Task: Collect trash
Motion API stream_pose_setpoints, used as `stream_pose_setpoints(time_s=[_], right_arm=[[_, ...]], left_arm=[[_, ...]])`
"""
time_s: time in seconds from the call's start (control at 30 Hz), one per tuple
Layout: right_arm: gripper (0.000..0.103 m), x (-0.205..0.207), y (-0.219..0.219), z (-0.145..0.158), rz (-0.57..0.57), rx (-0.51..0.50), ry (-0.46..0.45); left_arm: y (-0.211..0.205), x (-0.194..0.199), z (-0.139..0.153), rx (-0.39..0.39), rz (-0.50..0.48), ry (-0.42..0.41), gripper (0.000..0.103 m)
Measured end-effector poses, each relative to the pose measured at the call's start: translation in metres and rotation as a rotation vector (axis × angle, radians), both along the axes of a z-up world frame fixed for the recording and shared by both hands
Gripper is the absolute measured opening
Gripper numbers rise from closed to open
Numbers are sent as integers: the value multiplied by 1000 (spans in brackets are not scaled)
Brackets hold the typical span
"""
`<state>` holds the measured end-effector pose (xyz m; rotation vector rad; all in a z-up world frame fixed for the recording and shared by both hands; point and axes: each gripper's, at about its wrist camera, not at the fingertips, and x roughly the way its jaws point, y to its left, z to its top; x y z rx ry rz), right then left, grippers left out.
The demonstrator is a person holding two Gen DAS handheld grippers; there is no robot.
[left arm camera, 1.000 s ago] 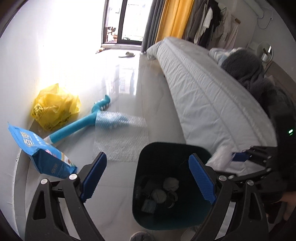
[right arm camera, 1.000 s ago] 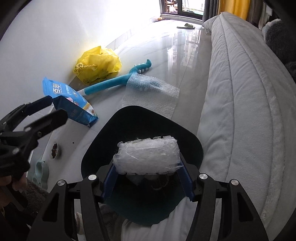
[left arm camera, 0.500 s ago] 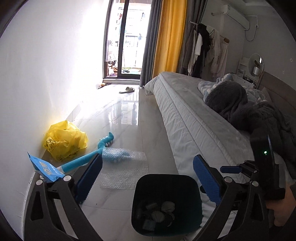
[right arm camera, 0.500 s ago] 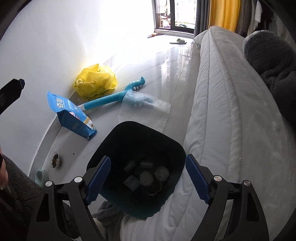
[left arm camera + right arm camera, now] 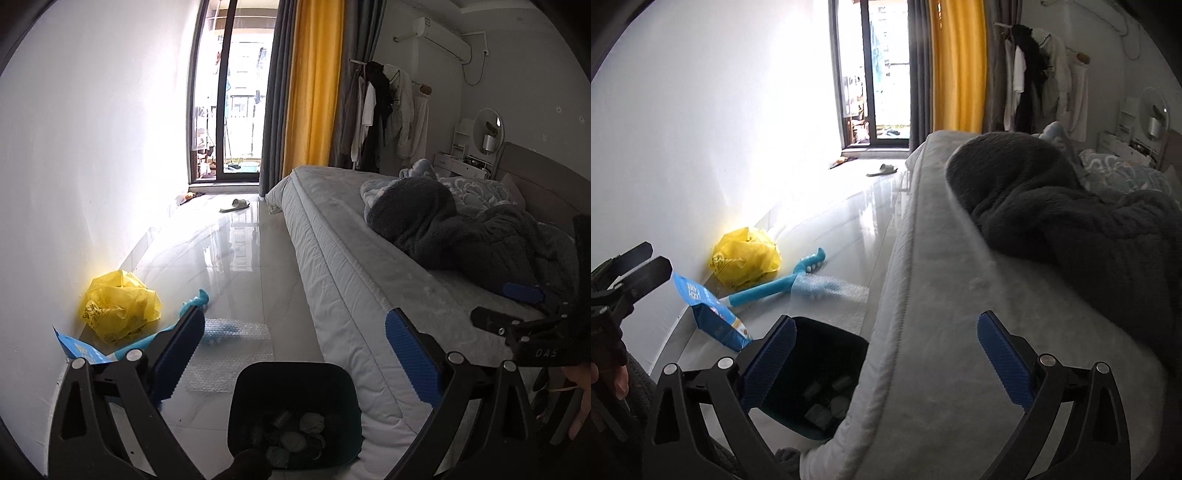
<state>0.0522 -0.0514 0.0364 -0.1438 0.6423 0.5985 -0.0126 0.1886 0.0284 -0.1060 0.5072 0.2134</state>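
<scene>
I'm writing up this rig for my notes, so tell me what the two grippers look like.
Both match. The left gripper and right gripper have matte black plastic arms with triangular cut-outs and silver pivot bolts. Each finger ends in a flat blue pad with a fine ribbed texture. Seen from the left camera, the right gripper's black body carries pale lettering, only partly readable. No cables or sleeves show.

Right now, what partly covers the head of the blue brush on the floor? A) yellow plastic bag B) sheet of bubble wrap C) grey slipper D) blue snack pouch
B: the sheet of bubble wrap lies over the head end of the blue brush, while the yellow plastic bag sits apart against the wall and the blue snack pouch stands by the handle end.
</scene>
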Motion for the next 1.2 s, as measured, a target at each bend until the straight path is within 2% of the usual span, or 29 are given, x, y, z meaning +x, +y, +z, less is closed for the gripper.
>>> stream_pose_setpoints(time_s=[0.1, 0.2, 0.3, 0.47, 0.53, 0.63, 0.73, 0.87, 1.2], right_arm=[[100, -8, -36, 15, -48, 26, -47], [100, -20, -71, 30, -83, 61, -94], [100, -35, -100, 40, -130, 55, -139], [100, -61, -150, 46, -166, 82, -195], [100, -70, -173, 47, -177, 135, -202], [100, -78, -198, 42, -222, 154, -204], [100, -81, -214, 33, -254, 157, -206], [100, -78, -225, 21, -262, 226, -184], [100, -80, -222, 19, -211, 269, -186]], left_arm=[[-19, -1, 5, 45, -20, -23, 100], [-35, -7, 14, 34, -45, -66, 100], [-51, -15, 22, 50, -51, -102, 100], [-70, -23, 20, 93, -45, -93, 100], [-75, -24, 18, 85, -45, -89, 100], [-81, -27, 14, 54, -51, -83, 100], [-88, -28, 11, 53, -60, -74, 100], [-94, -33, 10, 64, -79, -93, 100], [-97, -34, 1, 73, -70, -64, 100]])
